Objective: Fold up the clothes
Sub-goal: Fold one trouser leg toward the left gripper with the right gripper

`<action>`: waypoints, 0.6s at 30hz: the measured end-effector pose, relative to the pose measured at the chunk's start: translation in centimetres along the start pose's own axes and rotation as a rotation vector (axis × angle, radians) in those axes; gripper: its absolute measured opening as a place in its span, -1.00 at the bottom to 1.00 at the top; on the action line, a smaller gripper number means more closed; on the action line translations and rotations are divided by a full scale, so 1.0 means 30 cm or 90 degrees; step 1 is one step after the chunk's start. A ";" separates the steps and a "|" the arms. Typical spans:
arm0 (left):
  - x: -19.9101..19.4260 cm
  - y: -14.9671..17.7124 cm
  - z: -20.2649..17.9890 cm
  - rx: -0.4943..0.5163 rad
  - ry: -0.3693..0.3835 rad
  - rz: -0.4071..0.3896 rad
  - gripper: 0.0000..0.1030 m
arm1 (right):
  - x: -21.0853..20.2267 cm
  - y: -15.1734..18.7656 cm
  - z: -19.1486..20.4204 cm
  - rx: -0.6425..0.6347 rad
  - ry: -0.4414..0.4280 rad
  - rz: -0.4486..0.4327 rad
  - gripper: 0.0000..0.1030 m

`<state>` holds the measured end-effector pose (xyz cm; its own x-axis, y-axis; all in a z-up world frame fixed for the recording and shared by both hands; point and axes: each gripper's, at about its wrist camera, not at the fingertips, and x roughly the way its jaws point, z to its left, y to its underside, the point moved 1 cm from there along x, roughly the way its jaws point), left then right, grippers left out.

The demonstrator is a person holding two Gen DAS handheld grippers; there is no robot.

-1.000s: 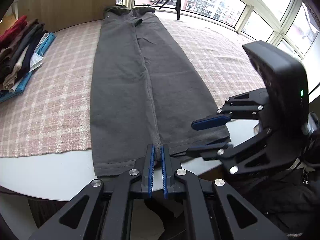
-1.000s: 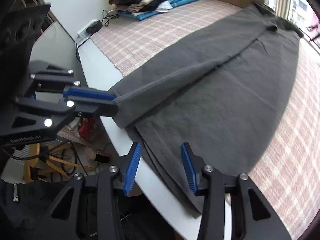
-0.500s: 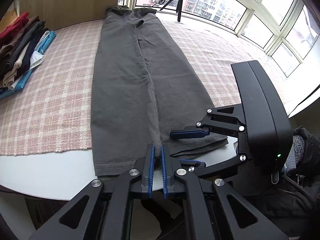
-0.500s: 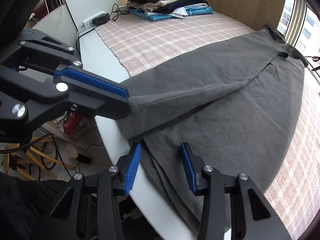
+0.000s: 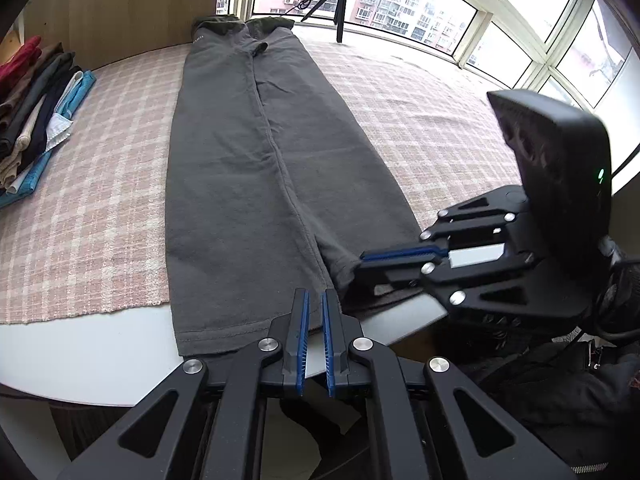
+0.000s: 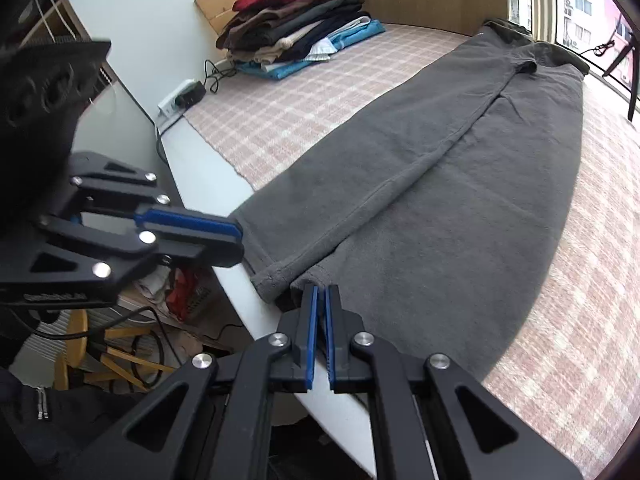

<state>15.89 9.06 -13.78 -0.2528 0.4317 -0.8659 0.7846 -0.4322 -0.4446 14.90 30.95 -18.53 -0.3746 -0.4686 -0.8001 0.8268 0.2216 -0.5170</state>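
Grey trousers (image 5: 256, 184) lie flat and lengthwise on the pink plaid cloth (image 5: 80, 208), waistband at the far window end, both hems hanging over the cloth's near edge onto bare white tabletop (image 5: 92, 356)

Left gripper (image 5: 314, 306): jaws nearly closed, narrow slit between the blue pads, tips sitting right at the hem of the left leg near the inner seam. In its own view hem fabric reaches into the slit; in the right wrist view the same gripper (image 6: 236, 240) shows its tip touching the corner of that hem. Whether it's actually pinching the fabric: cannot tell for sure, looks clamped

Right gripper (image 6: 321, 300): jaws have just been closing and are now pinched together on the hem corner of the right leg, next to the centre seam. Fabric sits between the pad tips. From the left wrist view (image 5: 360, 266) the hem bunches up at its tip, slightly lifted off the table

The two grippers are near each other, one per leg hem, either side of the seam

Edges / room:
- table edge curves just below both hems, little white margin there
- stack of folded clothes (image 6: 296, 28) at the far left corner against the wood panel, well apart from the trousers
- power strip (image 6: 180, 98) and cable at the left table edge
- tripod (image 5: 338, 8) beyond the waistband by the window
- plaid cloth to the right of the trousers is open
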 end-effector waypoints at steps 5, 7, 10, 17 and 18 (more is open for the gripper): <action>-0.006 0.002 -0.025 0.002 0.023 0.003 -0.83 | -0.040 -0.006 -0.012 0.022 -0.006 -0.014 -0.92; -0.006 -0.002 -0.051 0.023 0.026 -0.001 -0.77 | -0.050 -0.004 -0.026 0.038 -0.015 -0.015 -0.92; 0.035 -0.013 -0.084 0.062 0.033 0.011 -0.69 | -0.048 -0.006 -0.040 0.049 -0.014 -0.012 -0.92; 0.137 -0.053 -0.105 0.075 0.035 0.034 -0.60 | -0.062 -0.016 -0.018 0.038 -0.019 -0.018 -0.92; 0.144 -0.058 -0.107 0.073 0.040 0.032 -0.60 | -0.067 -0.016 -0.022 0.044 -0.024 -0.015 -0.92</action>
<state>15.24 14.21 -16.00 -0.1766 0.4541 -0.8733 0.7243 -0.5408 -0.4277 14.97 32.35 -16.88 -0.3786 -0.5051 -0.7756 0.8457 0.1518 -0.5117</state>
